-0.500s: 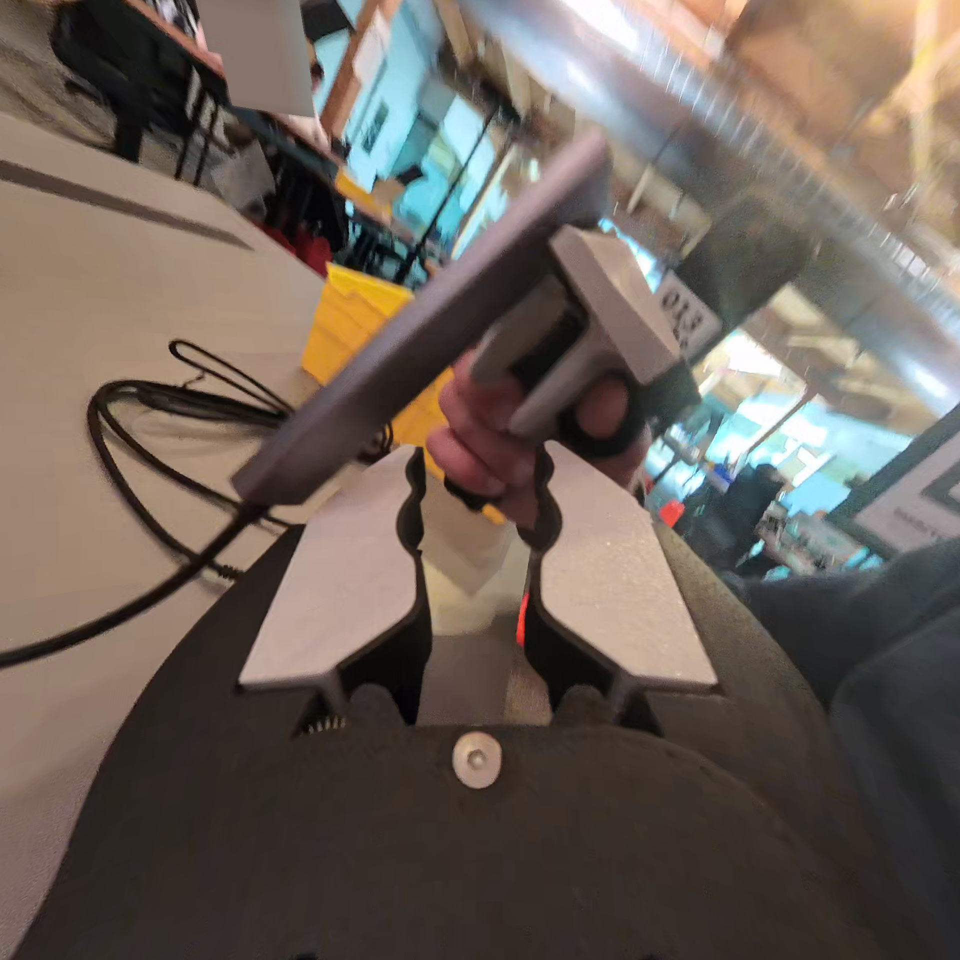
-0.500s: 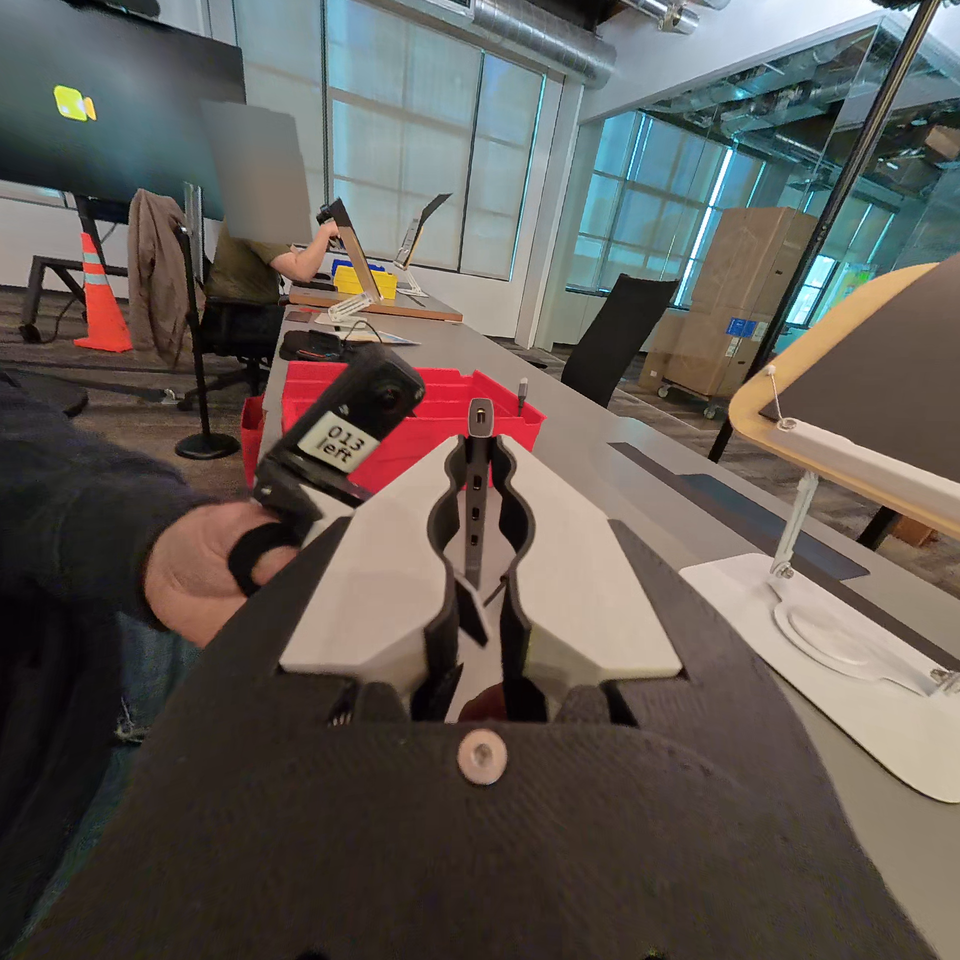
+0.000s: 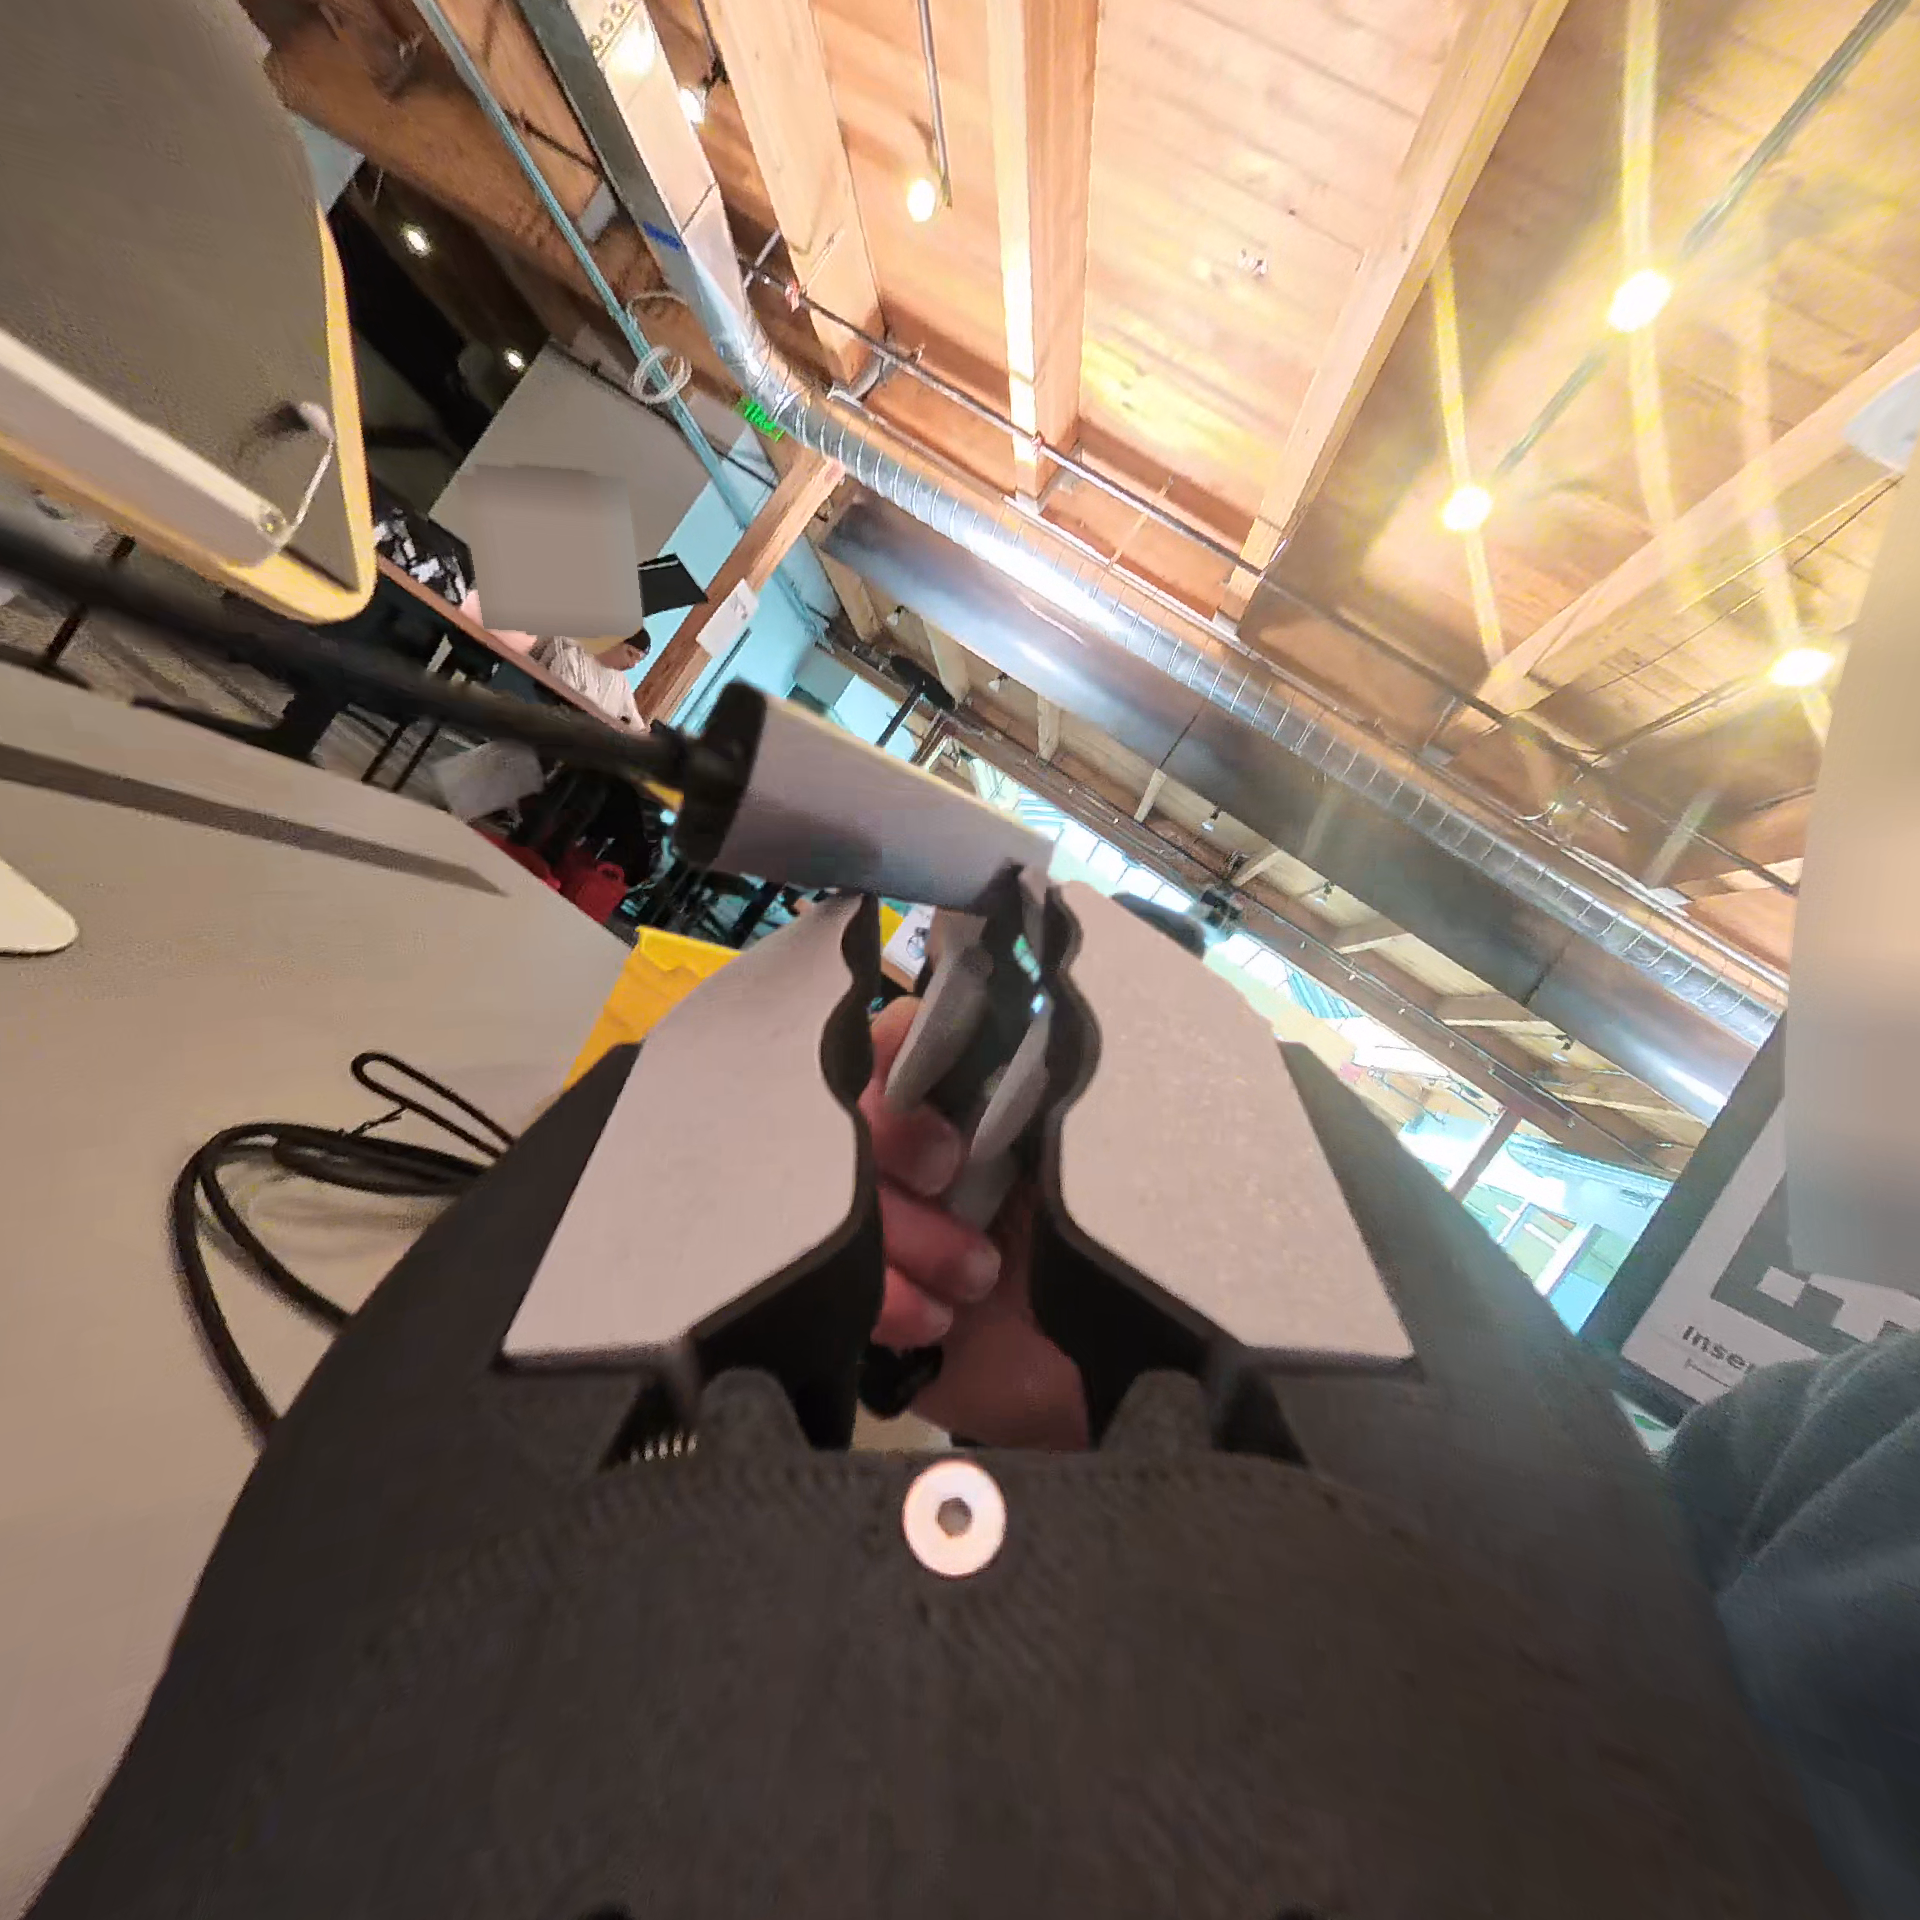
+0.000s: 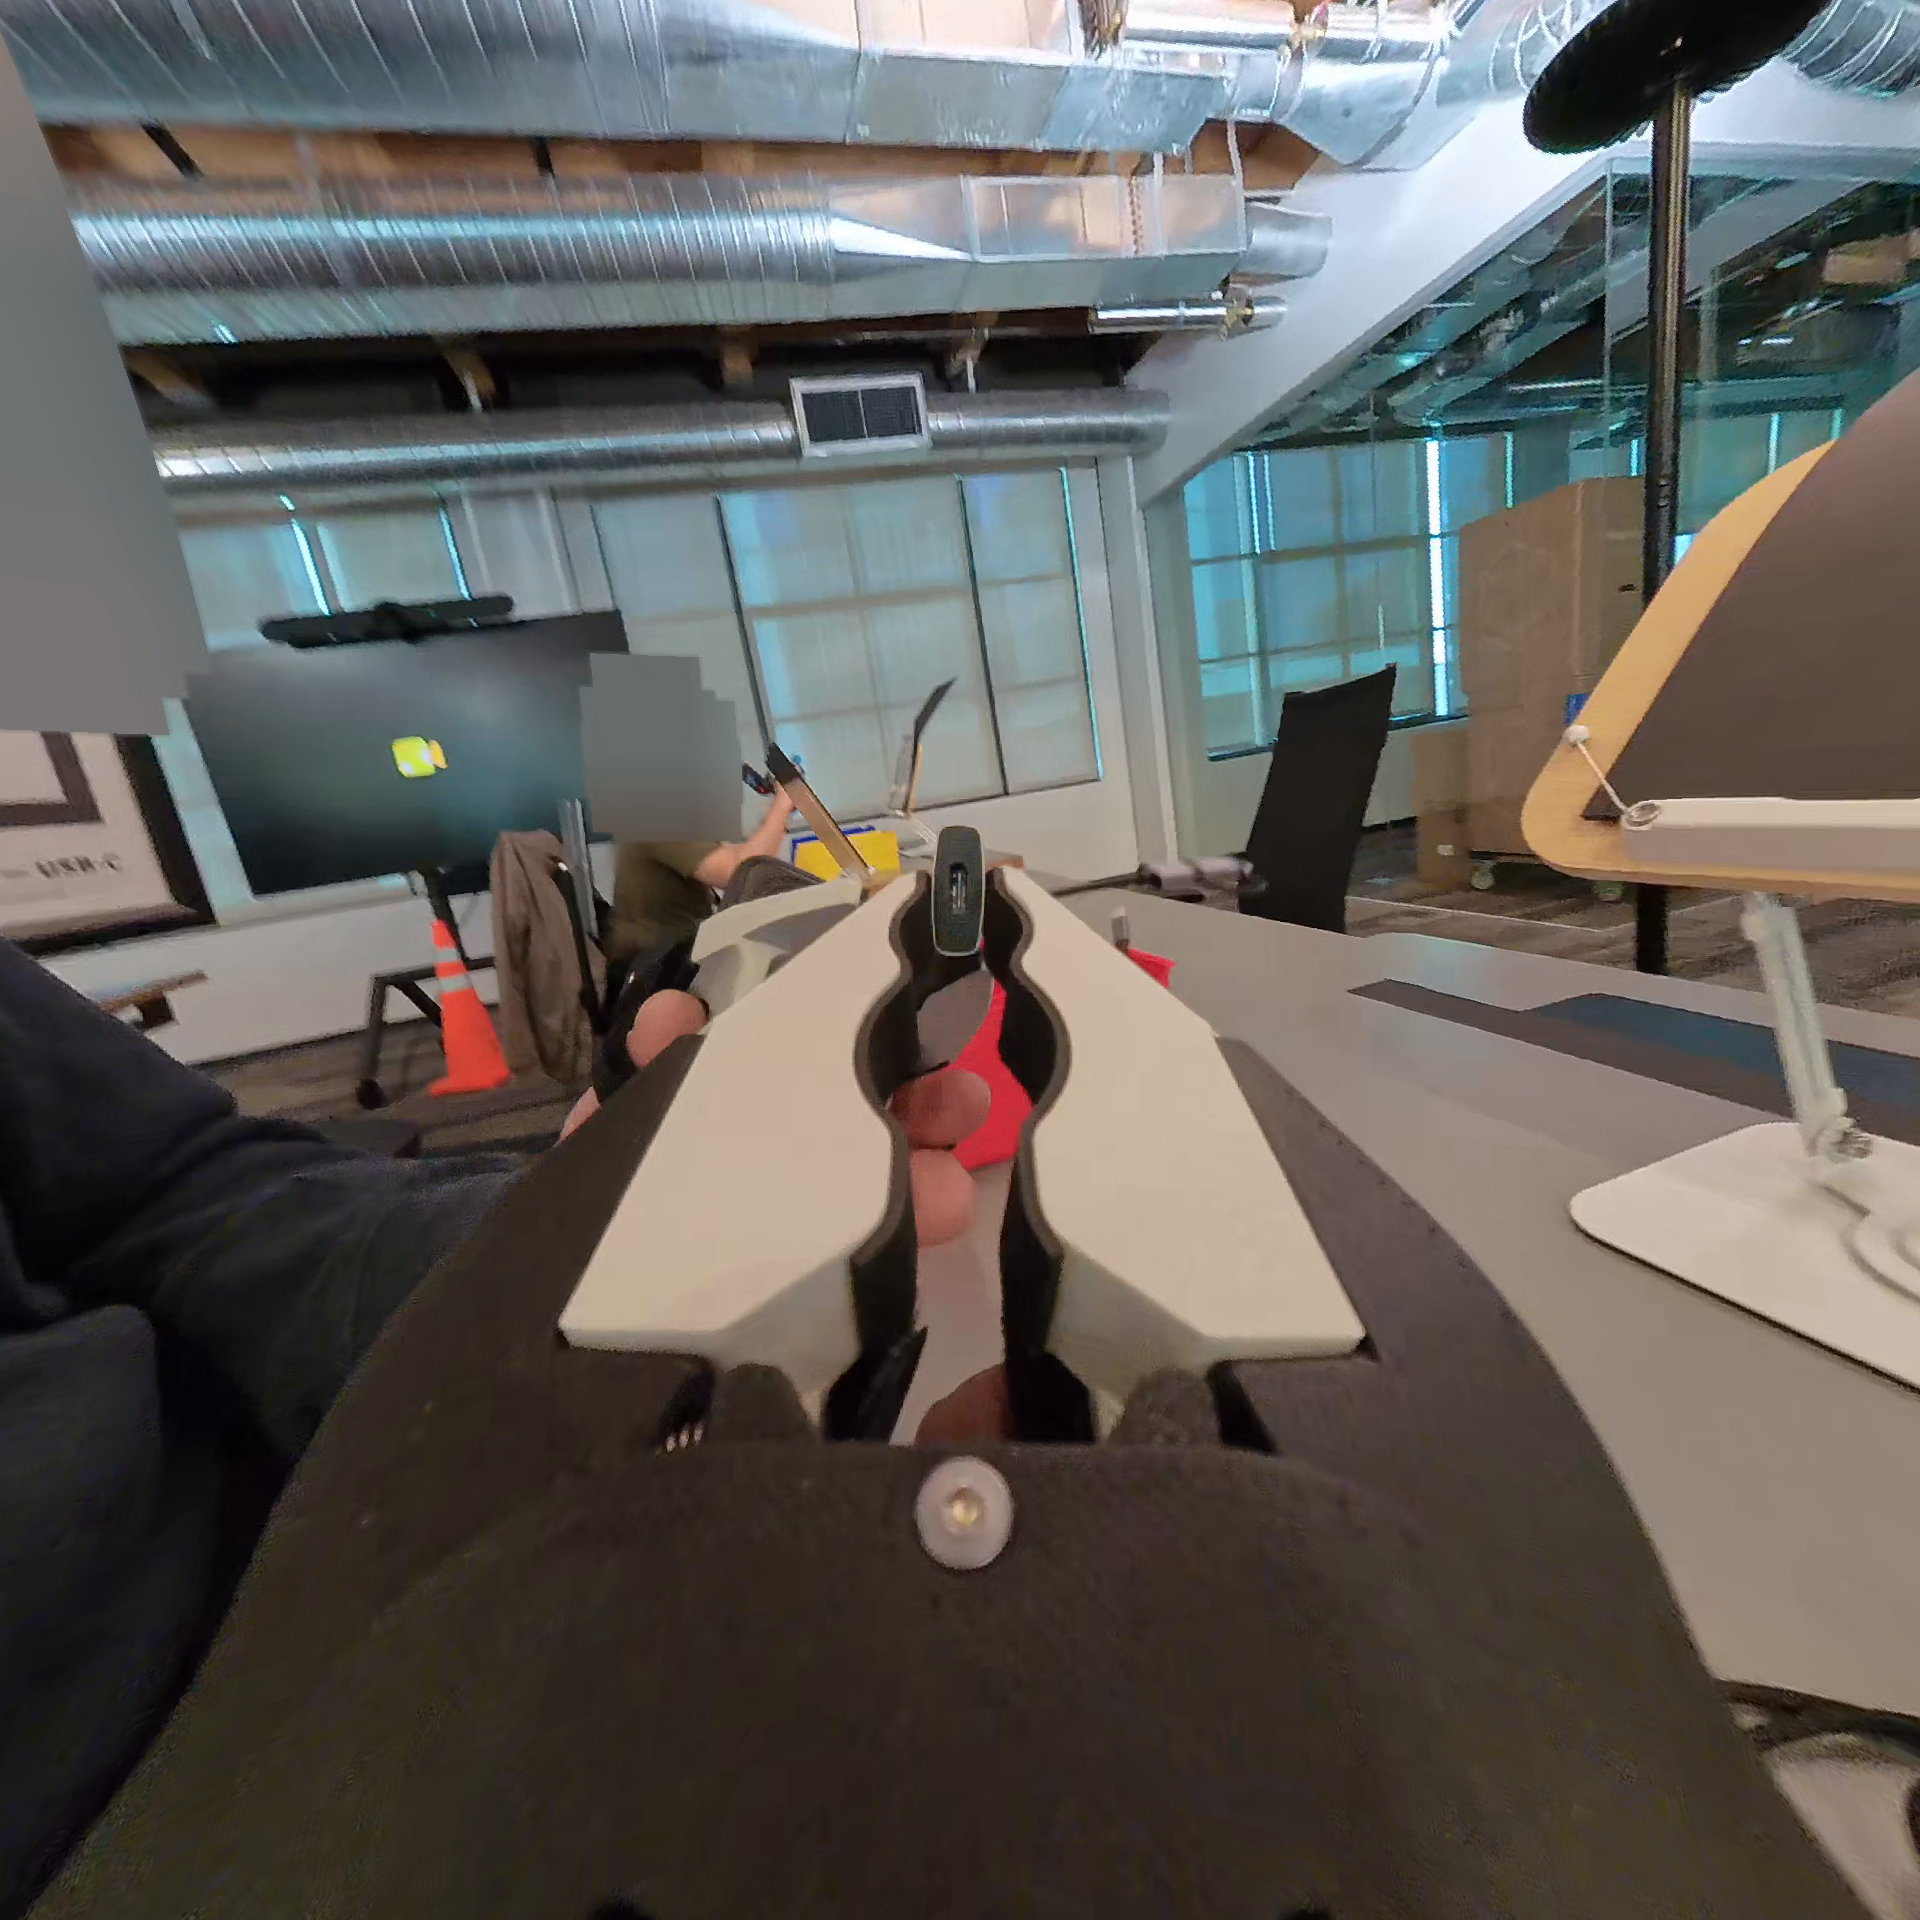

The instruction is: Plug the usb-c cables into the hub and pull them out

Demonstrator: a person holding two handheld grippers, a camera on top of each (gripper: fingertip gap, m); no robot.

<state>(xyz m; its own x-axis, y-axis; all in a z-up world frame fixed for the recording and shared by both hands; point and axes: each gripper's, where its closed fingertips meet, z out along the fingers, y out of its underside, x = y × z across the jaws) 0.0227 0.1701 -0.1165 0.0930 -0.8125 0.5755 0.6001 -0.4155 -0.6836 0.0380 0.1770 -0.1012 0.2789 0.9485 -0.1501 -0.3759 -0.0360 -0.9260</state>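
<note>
Above you, warm timber beams (image 3: pixel 1049 208) carry silver ductwork (image 4: pixel 623 249) and small spotlights (image 3: pixel 1638 299). Ahead, tall gridded windows (image 4: pixel 914 644) glow pale behind a dark screen (image 4: pixel 405 758). You've got an orange cone (image 4: pixel 465 1018) on the carpet, a black chair (image 4: pixel 1320 790) at the grey desk's (image 4: pixel 1351 1049) far edge.

left gripper (image 3: pixel 951 925) – seemingly closed | right gripper (image 4: pixel 956 899) – clamped

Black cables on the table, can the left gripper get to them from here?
Probably yes: the left gripper has its jaws open, and the black cables lie uncovered on the table beside it.
</note>
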